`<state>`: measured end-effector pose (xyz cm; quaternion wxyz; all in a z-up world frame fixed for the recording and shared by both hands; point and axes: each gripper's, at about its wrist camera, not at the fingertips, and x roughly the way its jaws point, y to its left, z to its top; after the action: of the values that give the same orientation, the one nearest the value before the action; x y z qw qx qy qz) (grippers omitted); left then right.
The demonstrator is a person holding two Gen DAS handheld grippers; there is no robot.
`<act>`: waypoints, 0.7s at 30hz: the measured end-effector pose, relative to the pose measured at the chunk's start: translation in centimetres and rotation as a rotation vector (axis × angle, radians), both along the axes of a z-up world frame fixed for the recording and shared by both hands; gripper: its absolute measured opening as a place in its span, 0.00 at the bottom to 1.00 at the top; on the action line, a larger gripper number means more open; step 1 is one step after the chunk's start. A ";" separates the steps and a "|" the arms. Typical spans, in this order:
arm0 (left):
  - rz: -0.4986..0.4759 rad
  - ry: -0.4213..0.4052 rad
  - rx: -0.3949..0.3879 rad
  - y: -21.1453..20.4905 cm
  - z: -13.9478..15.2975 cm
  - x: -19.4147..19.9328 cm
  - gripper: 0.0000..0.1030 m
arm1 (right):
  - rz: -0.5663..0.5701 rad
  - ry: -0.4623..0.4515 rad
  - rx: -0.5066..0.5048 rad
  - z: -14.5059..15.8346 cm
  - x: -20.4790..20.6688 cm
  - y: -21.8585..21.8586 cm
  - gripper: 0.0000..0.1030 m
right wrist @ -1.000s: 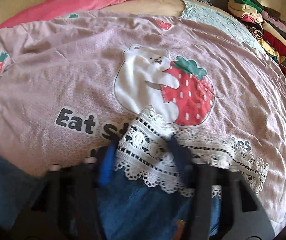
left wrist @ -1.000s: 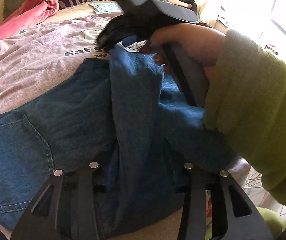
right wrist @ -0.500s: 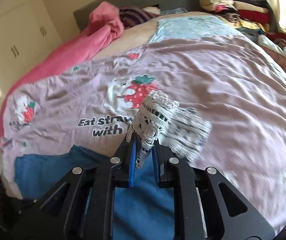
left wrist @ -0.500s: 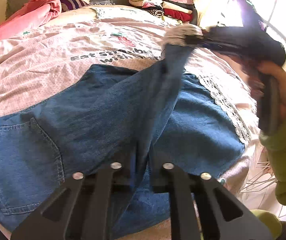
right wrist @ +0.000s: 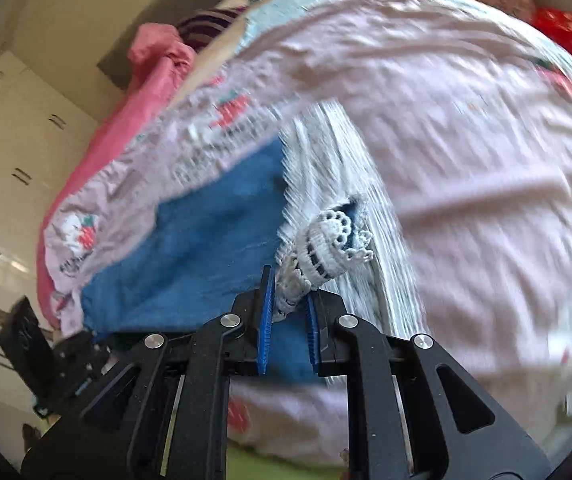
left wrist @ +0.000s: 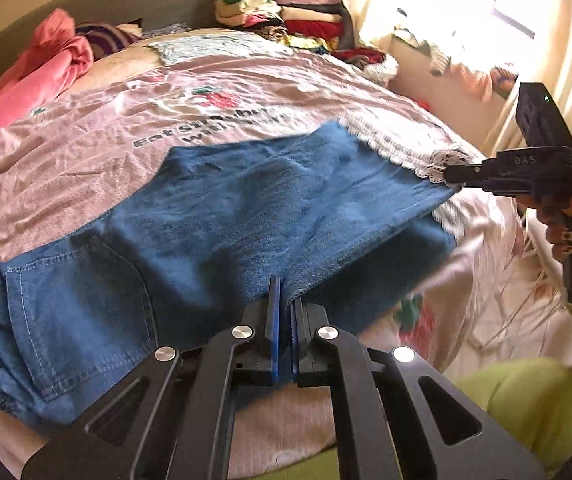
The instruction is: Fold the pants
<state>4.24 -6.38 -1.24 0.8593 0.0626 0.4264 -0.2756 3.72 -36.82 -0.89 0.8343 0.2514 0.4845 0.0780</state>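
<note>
Blue denim pants (left wrist: pixel 214 216) with a white lace hem (left wrist: pixel 401 148) lie on the pink bedspread (left wrist: pixel 66 152), waistband at the lower left. My left gripper (left wrist: pixel 284 296) is shut on the near edge of the pant leg. My right gripper (left wrist: pixel 455 174) is shut on the lace hem corner and holds the leg stretched out to the right, lifted off the bed. In the right wrist view the gripper (right wrist: pixel 289 284) pinches the bunched lace hem (right wrist: pixel 325 240), with the denim (right wrist: pixel 206 248) spreading to the left.
A pink blanket (left wrist: pixel 38 68) lies at the head of the bed. A stack of folded clothes (left wrist: pixel 286 12) sits at the far corner. A bright window (left wrist: pixel 485 8) is to the right. White cupboards (right wrist: pixel 6 140) stand beyond the bed's left side.
My right gripper has pulled the lace hem out to the right and down, spreading the top leg flat. My left gripper has shut tight on the leg's near edge.
</note>
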 end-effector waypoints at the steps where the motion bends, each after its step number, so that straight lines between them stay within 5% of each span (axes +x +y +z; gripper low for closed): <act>1: -0.009 0.006 0.011 -0.2 -0.4 -0.2 0.03 | 0.003 0.005 -0.015 -0.4 -0.5 0.0 0.09; 3: -0.021 0.021 0.032 -0.6 -1.1 -0.4 0.03 | 0.001 0.019 -0.031 -1.1 -1.0 -0.1 0.12; 7: -0.024 0.036 0.057 -0.9 -1.9 -0.3 0.03 | -0.054 0.011 0.006 -1.7 -1.7 -1.6 0.37; 9: -0.019 0.038 0.063 -0.9 -1.9 -0.2 0.03 | -0.072 0.010 0.002 -1.9 -1.8 -2.4 0.37; 11: -0.016 0.039 0.070 -0.8 -1.9 -0.2 0.03 | -0.051 0.015 -0.037 -2.0 -1.8 -2.5 0.12; 18: -0.068 0.038 0.116 -1.4 -2.2 -1.8 0.03 | 0.052 -0.005 -0.257 -1.7 -3.0 -1.4 0.12; 21: -0.066 0.054 0.143 -1.7 -3.1 -1.5 0.06 | 0.043 0.025 -0.281 -2.8 -2.7 -1.6 0.21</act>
<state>2.69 -8.08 -4.38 0.8313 0.1303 0.4656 -0.2743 1.06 -38.45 -3.64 0.8534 0.1228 0.5060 0.0242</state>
